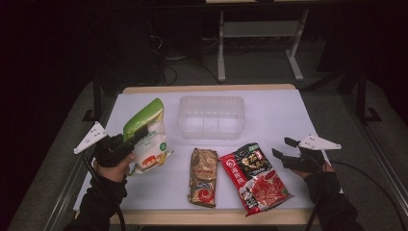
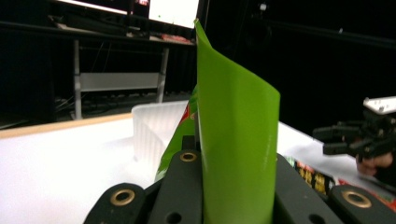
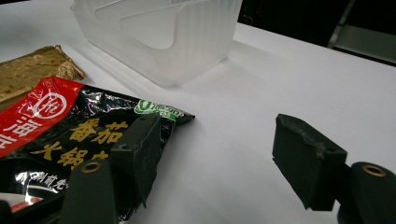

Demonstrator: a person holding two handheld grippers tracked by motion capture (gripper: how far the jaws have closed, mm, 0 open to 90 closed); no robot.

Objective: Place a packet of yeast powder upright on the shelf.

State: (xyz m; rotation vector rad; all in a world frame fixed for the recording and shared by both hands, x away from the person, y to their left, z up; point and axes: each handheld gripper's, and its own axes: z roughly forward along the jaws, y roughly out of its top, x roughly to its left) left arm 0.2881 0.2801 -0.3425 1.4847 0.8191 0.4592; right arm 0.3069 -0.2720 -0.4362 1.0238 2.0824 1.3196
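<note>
My left gripper [image 1: 139, 134] is shut on the green top edge of a green-and-white bag [image 1: 150, 139], which is tilted up at the table's left. In the left gripper view the green flap [image 2: 236, 126] stands upright between the two black jaws. My right gripper [image 1: 281, 147] hovers open at the right, beside a red-and-black packet [image 1: 255, 177] lying flat. In the right gripper view its jaws [image 3: 215, 154] stand wide apart over bare white table, and the left jaw overlaps the corner of the red-and-black packet [image 3: 70, 135].
A clear plastic bin [image 1: 211, 117] stands at the middle back of the white table [image 1: 279, 115]. A gold-brown packet [image 1: 202, 176] lies between the bag and the red-and-black packet. Desk frames and cables stand in the dark behind the table.
</note>
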